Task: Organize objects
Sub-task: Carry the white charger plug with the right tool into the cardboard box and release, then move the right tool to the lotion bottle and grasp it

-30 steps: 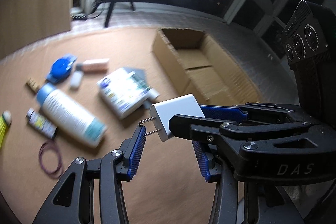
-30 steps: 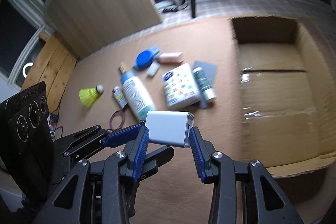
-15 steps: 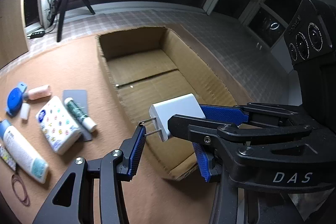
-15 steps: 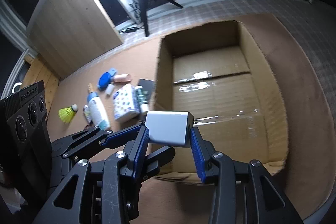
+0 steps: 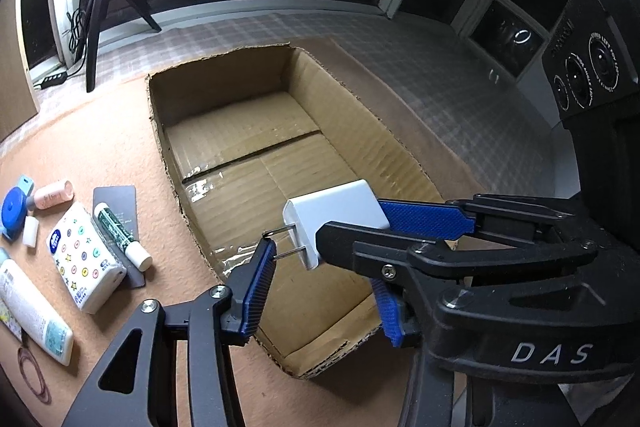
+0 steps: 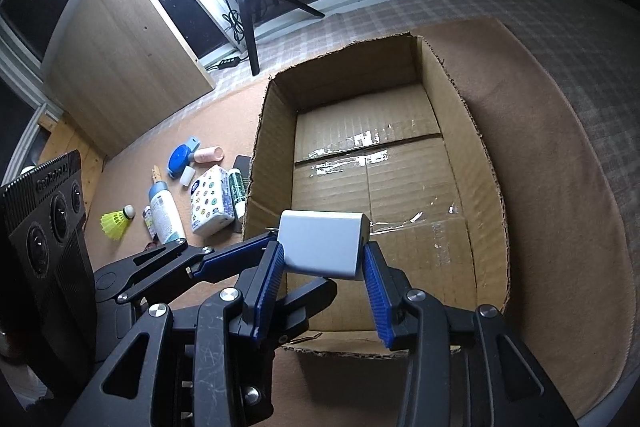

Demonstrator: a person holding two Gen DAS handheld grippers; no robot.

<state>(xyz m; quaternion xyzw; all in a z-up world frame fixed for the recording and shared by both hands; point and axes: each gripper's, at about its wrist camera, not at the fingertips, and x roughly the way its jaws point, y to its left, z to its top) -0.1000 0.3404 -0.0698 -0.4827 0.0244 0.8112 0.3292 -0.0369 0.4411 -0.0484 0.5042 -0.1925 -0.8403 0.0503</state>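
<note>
1. Over the cardboard box [image 6: 486, 163], you had carried both grippers across from the loose clutter, which lay beside its left wall.
2. Your right gripper [image 6: 322, 269] stayed clamped on the white charger [image 6: 322, 247], above the box's near end.
3. Your left gripper [image 5: 324, 279] was opening, its blue pads [image 5: 260, 283] barely touching the prongs; the drop looked close.

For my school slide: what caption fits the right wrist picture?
Right gripper holds a white charger over an empty cardboard box.
</note>
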